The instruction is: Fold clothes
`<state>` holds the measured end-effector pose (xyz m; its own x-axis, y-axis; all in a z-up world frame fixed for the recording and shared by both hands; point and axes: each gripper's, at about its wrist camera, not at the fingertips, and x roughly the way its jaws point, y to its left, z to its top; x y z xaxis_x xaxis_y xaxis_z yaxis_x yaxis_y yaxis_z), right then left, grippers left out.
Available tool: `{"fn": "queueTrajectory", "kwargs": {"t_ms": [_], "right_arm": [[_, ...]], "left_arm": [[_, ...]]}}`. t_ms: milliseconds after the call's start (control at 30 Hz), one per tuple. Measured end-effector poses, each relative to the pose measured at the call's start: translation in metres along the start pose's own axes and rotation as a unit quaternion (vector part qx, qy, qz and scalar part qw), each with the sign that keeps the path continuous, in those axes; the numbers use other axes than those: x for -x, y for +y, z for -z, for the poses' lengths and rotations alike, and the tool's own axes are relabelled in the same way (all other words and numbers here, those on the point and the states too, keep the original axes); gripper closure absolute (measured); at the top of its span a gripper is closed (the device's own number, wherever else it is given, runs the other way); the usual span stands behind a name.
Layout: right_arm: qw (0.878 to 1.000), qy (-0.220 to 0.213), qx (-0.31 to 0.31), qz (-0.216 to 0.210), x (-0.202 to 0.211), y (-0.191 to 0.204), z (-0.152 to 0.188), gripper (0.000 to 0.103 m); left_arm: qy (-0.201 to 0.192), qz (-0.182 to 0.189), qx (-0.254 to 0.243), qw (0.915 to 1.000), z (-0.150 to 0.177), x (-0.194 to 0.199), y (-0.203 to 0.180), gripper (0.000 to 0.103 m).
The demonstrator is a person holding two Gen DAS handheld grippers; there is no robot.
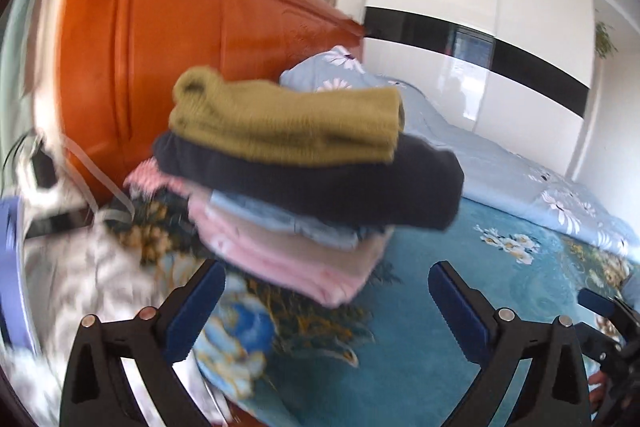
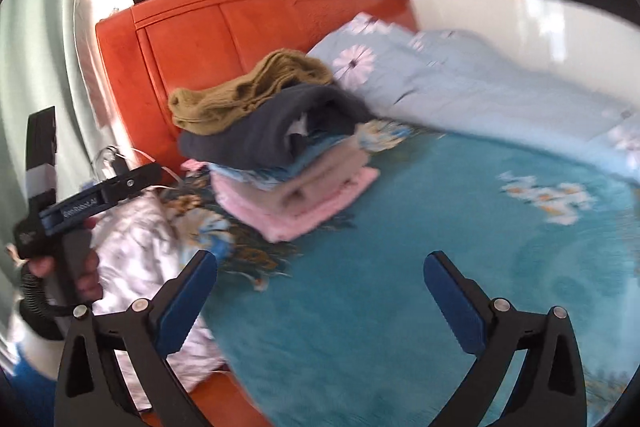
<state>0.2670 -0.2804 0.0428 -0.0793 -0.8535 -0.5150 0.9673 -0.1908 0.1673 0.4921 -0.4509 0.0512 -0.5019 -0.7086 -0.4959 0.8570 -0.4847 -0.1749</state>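
A stack of folded clothes sits on the teal floral bedspread (image 1: 440,307) near the orange headboard (image 1: 168,39). An olive knit sweater (image 1: 288,123) lies on top, over a dark navy garment (image 1: 320,183), a light blue one (image 1: 288,223) and pink ones (image 1: 280,259). The stack also shows in the right wrist view (image 2: 280,155). My left gripper (image 1: 326,291) is open and empty just in front of the stack. My right gripper (image 2: 320,283) is open and empty, farther back over bare bedspread (image 2: 400,247). The left gripper's body (image 2: 80,203) shows at the right view's left side.
A light blue floral quilt (image 1: 500,155) lies bunched along the far side of the bed, also in the right wrist view (image 2: 480,87). A white patterned cloth (image 2: 144,239) hangs off the bed's near left edge. A white wardrobe with a black band (image 1: 480,39) stands behind.
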Motion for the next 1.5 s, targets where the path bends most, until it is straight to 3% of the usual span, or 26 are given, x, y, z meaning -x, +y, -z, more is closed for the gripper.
{"fn": "queueTrajectory", "kwargs": {"t_ms": [67,233,433,667,867,1500], "right_arm": [[1.0,-0.007,0.003,0.009,0.013,-0.002,0.011,0.0],[1.0,-0.006,0.004,0.007,0.035,-0.007,0.034,0.0],[0.998,0.01,0.033,0.045,0.055,-0.008,0.064,0.0],[0.998,0.031,0.024,0.049,0.07,-0.016,0.087,0.0],[0.998,0.04,0.033,0.046,0.072,-0.007,0.092,0.0],[0.992,0.093,0.042,0.071,0.057,0.013,0.103,0.0]], "left_arm": [[0.001,-0.014,0.013,0.9998,0.015,0.008,-0.006,0.0],[0.007,-0.003,0.033,0.9994,0.033,0.016,-0.017,0.0],[0.001,-0.038,-0.012,0.9992,0.052,0.029,-0.044,0.0],[0.03,-0.038,-0.039,0.9981,0.072,0.032,-0.057,0.0],[0.055,-0.044,-0.04,0.9967,0.082,0.027,-0.051,0.0],[0.081,-0.057,-0.026,0.9947,0.102,0.023,-0.014,0.0]]}}
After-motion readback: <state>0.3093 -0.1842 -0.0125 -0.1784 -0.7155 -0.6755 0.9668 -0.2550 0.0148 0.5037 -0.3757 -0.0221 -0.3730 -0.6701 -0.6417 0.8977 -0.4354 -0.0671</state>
